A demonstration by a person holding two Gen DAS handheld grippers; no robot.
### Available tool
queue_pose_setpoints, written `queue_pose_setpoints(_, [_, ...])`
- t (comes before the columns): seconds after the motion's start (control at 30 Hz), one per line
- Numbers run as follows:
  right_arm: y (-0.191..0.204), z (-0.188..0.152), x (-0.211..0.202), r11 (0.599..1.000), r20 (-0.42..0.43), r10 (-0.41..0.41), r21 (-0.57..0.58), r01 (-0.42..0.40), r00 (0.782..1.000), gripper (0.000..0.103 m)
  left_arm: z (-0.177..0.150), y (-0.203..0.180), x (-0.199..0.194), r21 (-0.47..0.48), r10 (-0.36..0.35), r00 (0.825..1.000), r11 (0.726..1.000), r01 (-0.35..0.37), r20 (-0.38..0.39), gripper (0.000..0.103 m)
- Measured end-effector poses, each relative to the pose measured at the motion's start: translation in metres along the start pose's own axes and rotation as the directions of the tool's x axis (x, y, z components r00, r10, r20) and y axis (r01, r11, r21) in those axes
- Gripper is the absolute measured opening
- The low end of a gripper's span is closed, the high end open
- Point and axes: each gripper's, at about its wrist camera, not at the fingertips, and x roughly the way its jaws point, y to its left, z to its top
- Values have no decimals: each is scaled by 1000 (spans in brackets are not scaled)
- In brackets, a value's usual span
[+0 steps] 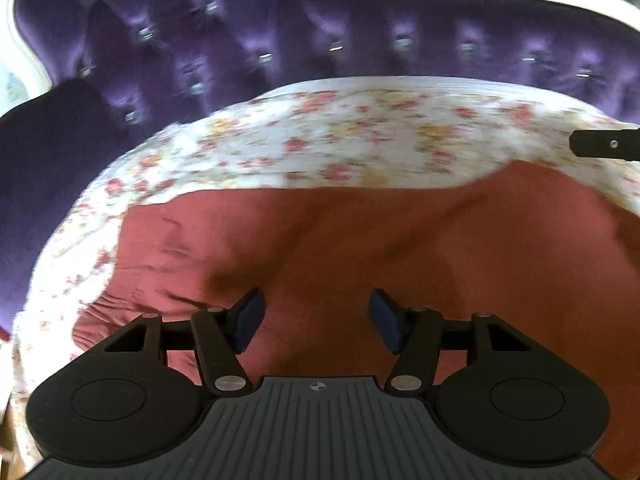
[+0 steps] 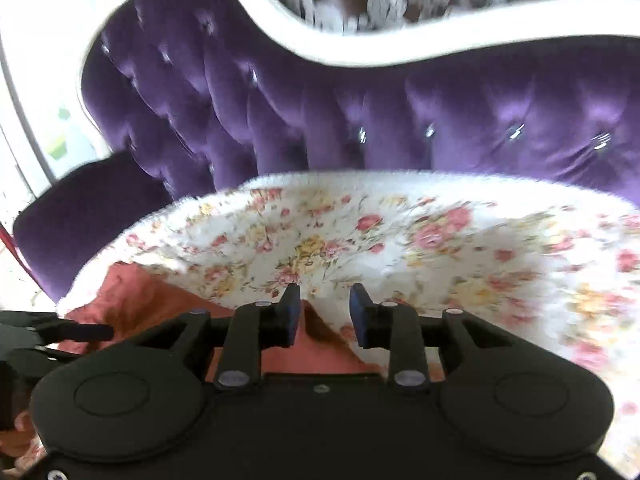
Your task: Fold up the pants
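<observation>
The pants (image 1: pixel 360 248) are a rust-red cloth spread on a floral sheet (image 1: pixel 320 148) over a sofa seat. My left gripper (image 1: pixel 316 320) is open and empty, hovering over the middle of the pants. In the right wrist view my right gripper (image 2: pixel 324 312) is open, its fingers either side of a corner of the pants (image 2: pixel 316 340) at the cloth's right edge. More of the pants lies to the left in that view (image 2: pixel 132 292). A finger of the right gripper (image 1: pixel 600 144) shows at the right edge of the left wrist view. Both views are blurred.
A purple tufted sofa back (image 1: pixel 280 40) with a white frame (image 2: pixel 360 48) rises right behind the sheet. A dark purple armrest (image 2: pixel 80 216) stands at the left. The floral sheet (image 2: pixel 500 260) stretches bare to the right of the pants.
</observation>
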Motion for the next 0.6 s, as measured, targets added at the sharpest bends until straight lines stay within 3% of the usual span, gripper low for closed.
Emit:
queue_pose_setpoints(0.13, [5, -39, -50, 998, -61, -62, -31, 61, 996, 40, -16, -22, -27, 27, -105, 994, 994, 104, 36, 56])
queue_pose_setpoints(0.23, [10, -84, -77, 989, -121, -136, -81, 127, 983, 40, -32, -42, -36, 31, -203, 979, 979, 203, 1, 57])
queue_pose_setpoints(0.3, [14, -115, -92, 978, -172, -191, -114, 173, 966, 40, -48, -58, -41, 76, -188, 982, 979, 189, -28, 56])
queue_pose_setpoints(0.43, [28, -154, -133, 967, -139, -221, -163, 198, 965, 40, -75, -71, -56, 95, -145, 988, 984, 149, -44, 56])
queue_pose_setpoints(0.6, [8, -161, -178, 981, -105, -195, -30, 193, 975, 36, -80, -77, -67, 83, -115, 991, 989, 121, -75, 54])
